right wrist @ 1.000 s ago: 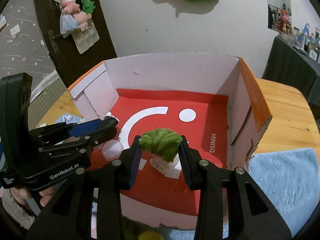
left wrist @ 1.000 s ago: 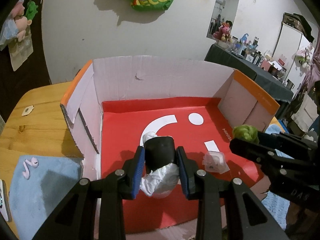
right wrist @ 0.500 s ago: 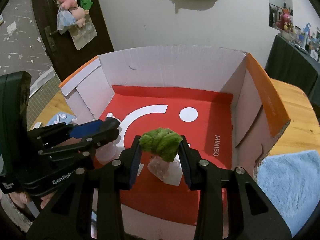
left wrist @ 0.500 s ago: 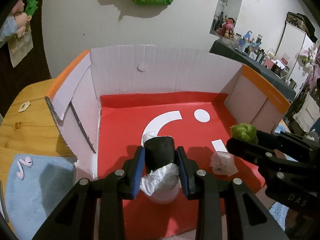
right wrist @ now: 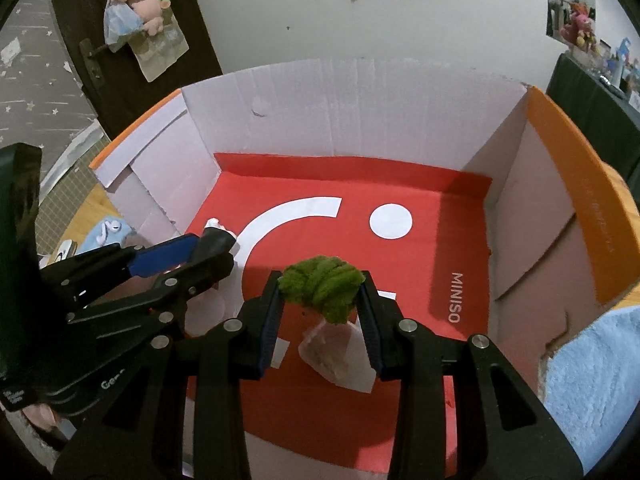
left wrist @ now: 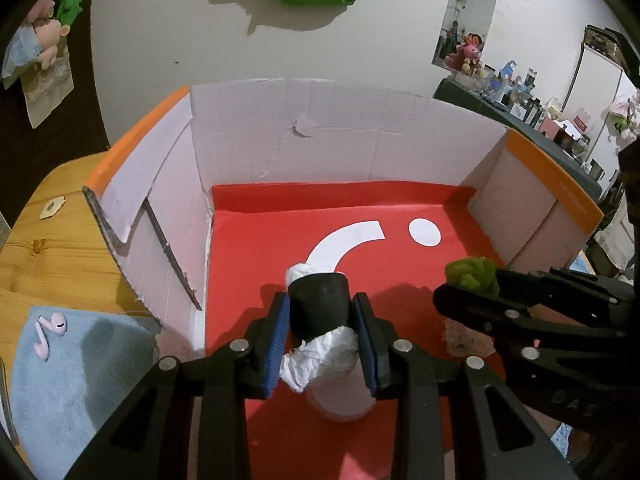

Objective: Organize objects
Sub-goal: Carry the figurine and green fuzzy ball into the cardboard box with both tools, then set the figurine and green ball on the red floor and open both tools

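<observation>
A cardboard box (left wrist: 340,136) with white walls, orange flaps and a red floor fills both views. My left gripper (left wrist: 322,316) is shut on a black object stuffed with white crumpled paper (left wrist: 318,308), held low over the red floor near the box's front. My right gripper (right wrist: 320,292) is shut on a green fuzzy bundle (right wrist: 322,284), held above the floor to the right of the left one. Under the green bundle a clear crumpled plastic piece (right wrist: 332,352) lies on the floor. The right gripper (left wrist: 468,292) shows at the right of the left wrist view, the left gripper (right wrist: 192,256) at the left of the right wrist view.
The box sits on a wooden table (left wrist: 44,240). A blue towel (left wrist: 72,368) with pink earbuds (left wrist: 50,332) lies left of the box, and more blue towel (right wrist: 596,384) lies to its right. A dark door (right wrist: 132,40) and a white wall stand behind.
Both grippers have moved forward and lower into the box with their loads still held. The box walls now look larger and closer.
</observation>
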A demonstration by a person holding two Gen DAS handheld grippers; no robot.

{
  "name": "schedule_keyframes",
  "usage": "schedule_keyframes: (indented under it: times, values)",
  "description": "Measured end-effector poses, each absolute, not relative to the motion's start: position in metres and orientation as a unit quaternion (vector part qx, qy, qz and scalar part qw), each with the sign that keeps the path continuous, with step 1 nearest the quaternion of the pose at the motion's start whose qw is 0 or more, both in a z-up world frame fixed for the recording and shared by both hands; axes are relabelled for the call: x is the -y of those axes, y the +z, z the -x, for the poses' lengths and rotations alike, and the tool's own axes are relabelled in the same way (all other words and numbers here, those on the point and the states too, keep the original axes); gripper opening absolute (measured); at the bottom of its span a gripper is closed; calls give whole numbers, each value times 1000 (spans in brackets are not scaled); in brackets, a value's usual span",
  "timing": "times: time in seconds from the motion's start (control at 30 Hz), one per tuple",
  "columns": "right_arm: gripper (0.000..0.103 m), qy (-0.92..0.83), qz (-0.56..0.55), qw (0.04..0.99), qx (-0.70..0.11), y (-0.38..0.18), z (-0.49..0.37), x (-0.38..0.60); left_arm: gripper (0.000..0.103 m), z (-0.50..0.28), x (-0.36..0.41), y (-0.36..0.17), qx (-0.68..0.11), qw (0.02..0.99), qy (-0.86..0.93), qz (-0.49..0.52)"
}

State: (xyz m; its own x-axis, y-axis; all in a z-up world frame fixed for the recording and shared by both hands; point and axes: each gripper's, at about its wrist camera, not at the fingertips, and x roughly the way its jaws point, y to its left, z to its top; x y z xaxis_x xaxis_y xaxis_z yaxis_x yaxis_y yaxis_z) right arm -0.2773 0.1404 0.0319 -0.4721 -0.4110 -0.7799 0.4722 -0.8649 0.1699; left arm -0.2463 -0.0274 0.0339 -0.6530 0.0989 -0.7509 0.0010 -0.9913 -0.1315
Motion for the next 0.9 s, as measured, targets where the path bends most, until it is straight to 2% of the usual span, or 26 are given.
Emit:
schedule_keyframes:
  times: [0.47, 0.9]
  values:
    - [35, -838, -488, 241, -43, 11, 278, -150, 34, 247, 30, 32, 64, 34, 904, 421]
    - [35, -839, -484, 244, -49, 15, 270, -155, 34, 247, 24, 30, 55, 35, 900, 432]
